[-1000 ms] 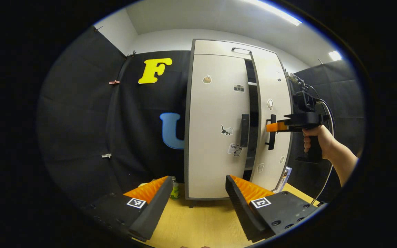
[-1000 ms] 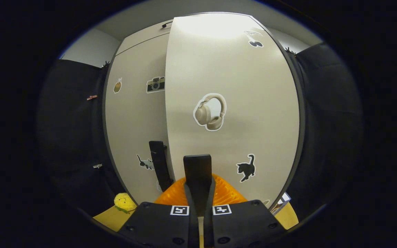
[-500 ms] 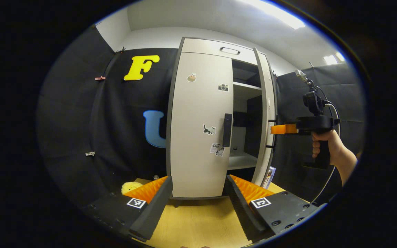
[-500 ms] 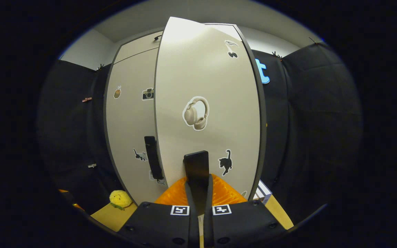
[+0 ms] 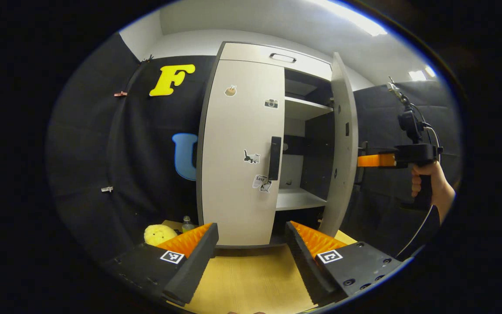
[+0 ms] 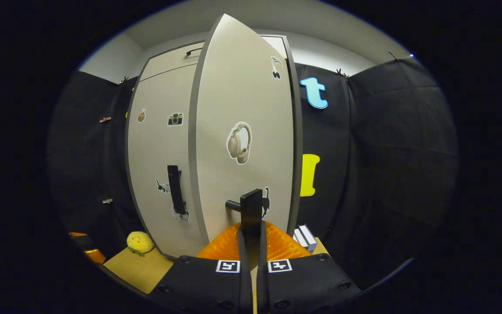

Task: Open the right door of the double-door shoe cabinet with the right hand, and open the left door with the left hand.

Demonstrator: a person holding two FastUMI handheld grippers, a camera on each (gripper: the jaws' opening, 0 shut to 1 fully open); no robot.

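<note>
The shoe cabinet's left door (image 5: 238,152) is closed, its dark handle (image 5: 274,158) untouched. The right door (image 5: 343,148) stands swung out to about a right angle, baring shelves (image 5: 299,199) inside. In the left gripper view, my left gripper (image 5: 251,237) is open, low over the table and well short of the left door. My right gripper (image 5: 361,160), held by a hand (image 5: 429,185), sits at the right door's outer face. In the right gripper view, my right gripper (image 6: 251,229) is shut on the right door's handle (image 6: 251,208); the right door (image 6: 242,131) and left door (image 6: 159,152) stand ahead.
The cabinet stands on a wooden table (image 5: 251,279). A yellow plush toy (image 5: 158,233) and a small bottle (image 5: 186,223) lie left of the cabinet. A small box (image 6: 304,237) stands at the cabinet's right foot. Black cloth walls close in both sides.
The right gripper has pulled the right door from slightly ajar to wide open, swinging outward to the right. The left gripper stayed open and shifted a little, with the left door still closed.
</note>
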